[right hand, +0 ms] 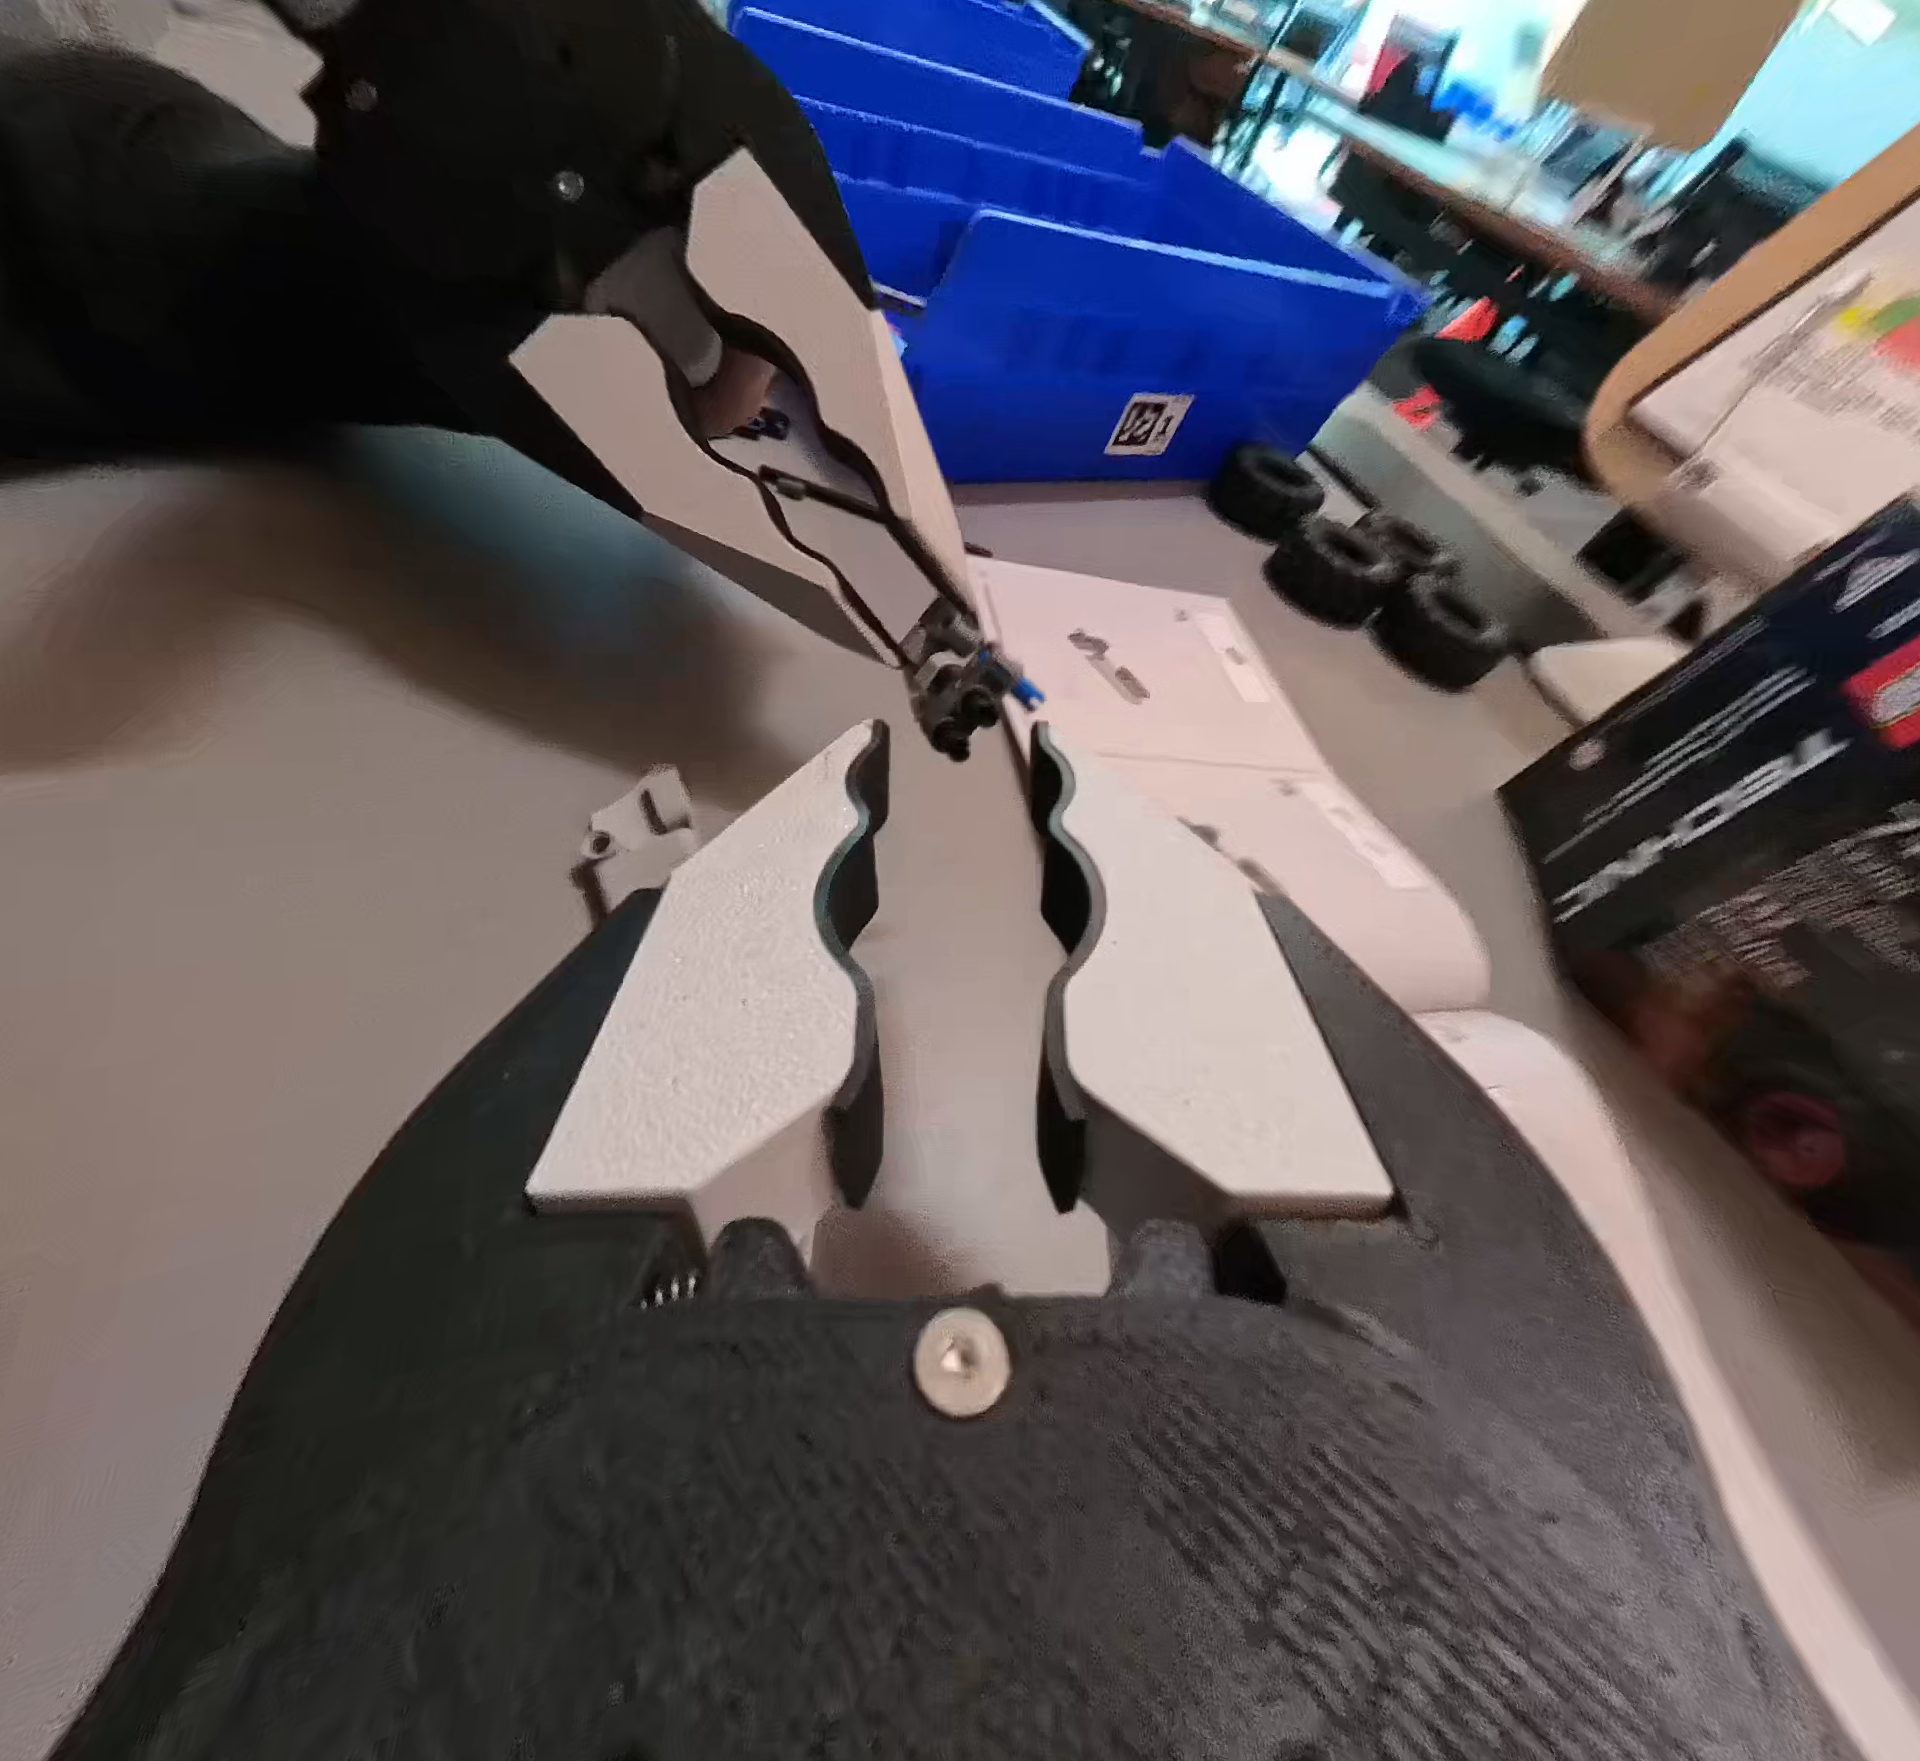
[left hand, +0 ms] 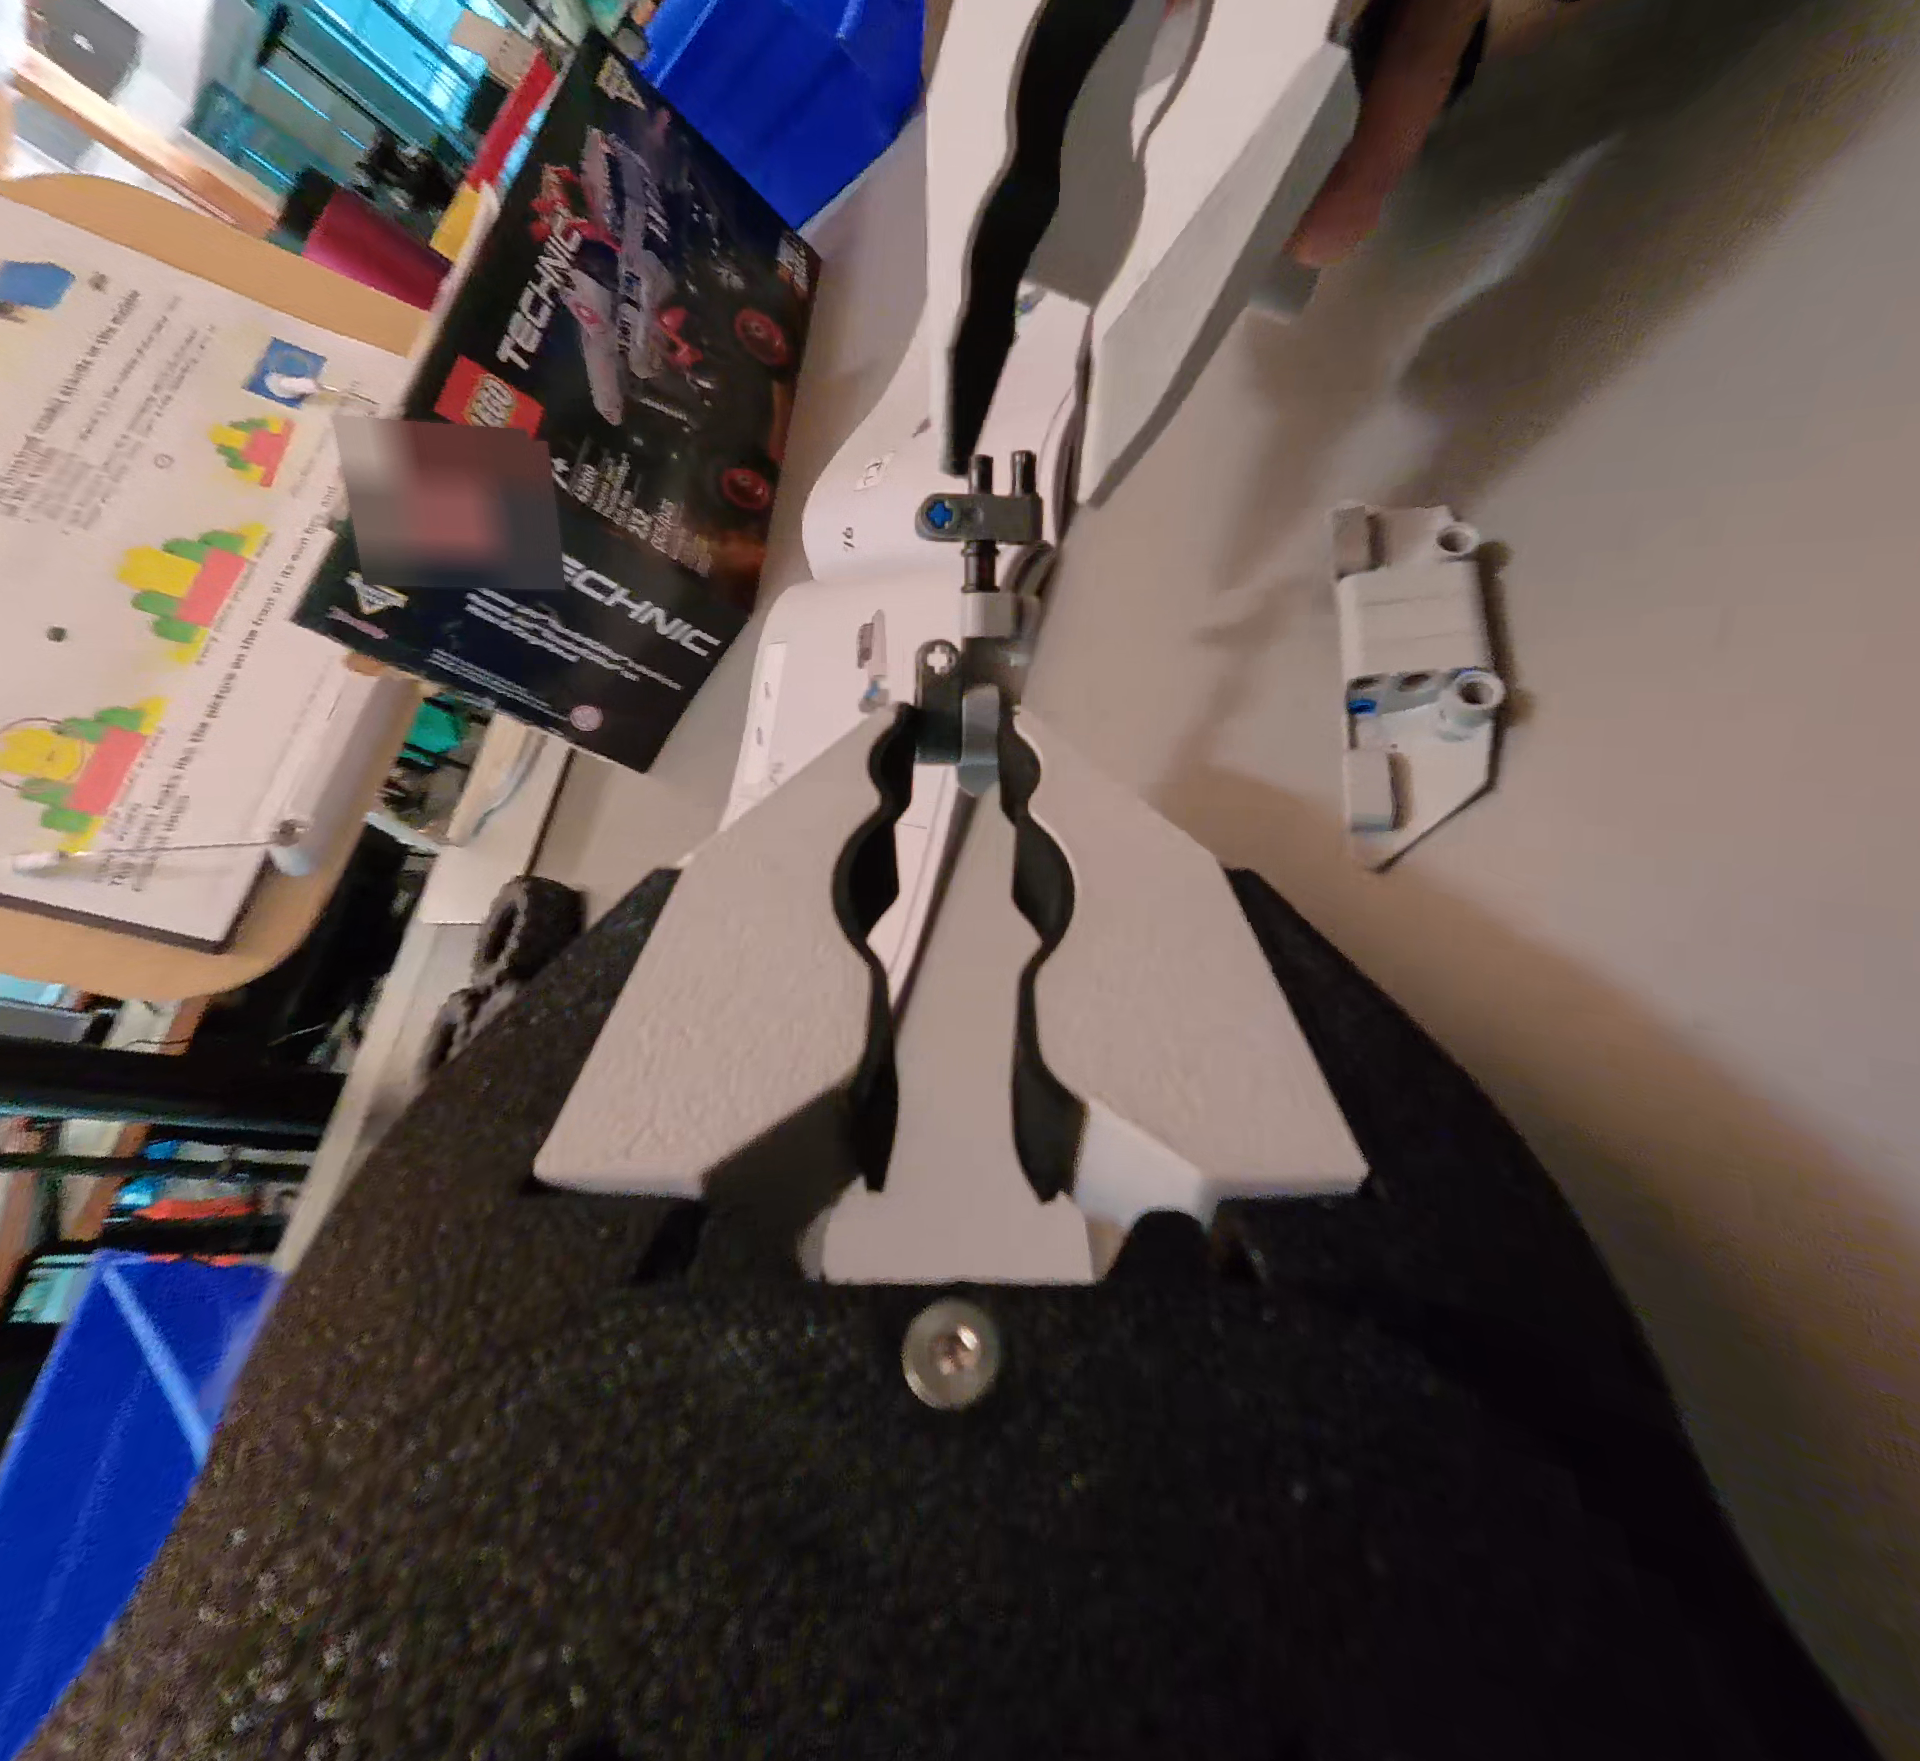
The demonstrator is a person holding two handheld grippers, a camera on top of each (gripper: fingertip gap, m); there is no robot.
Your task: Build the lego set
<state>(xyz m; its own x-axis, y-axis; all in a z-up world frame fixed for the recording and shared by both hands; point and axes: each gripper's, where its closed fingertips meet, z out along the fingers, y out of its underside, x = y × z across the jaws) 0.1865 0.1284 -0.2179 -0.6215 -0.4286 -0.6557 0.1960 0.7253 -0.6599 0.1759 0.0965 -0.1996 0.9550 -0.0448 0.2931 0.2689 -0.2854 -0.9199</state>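
Note:
My left gripper (left hand: pixel 956 745) is shut on a small grey Technic assembly (left hand: pixel 971 610) with black pins and a blue axle end, held above the table. My right gripper (right hand: pixel 961 755) is open and empty, its tips just short of that assembly (right hand: pixel 956 672). In the left wrist view the right gripper (left hand: pixel 1034 464) comes in from the top, with the assembly's black pins between its open fingers. In the right wrist view the left gripper (right hand: pixel 940 636) reaches in from the upper left. A white panel sub-assembly (left hand: pixel 1413 662) lies on the table; it also shows in the right wrist view (right hand: pixel 634 838).
An open instruction booklet (right hand: pixel 1143 672) lies under the grippers. The dark Lego box (left hand: pixel 613 423) stands beside it. Several black tyres (right hand: pixel 1351 558) and blue bins (right hand: pixel 1091 257) sit farther back. A board with a printed sheet (left hand: pixel 135 589) stands at the left. A hand (left hand: pixel 1351 153) holds the right gripper.

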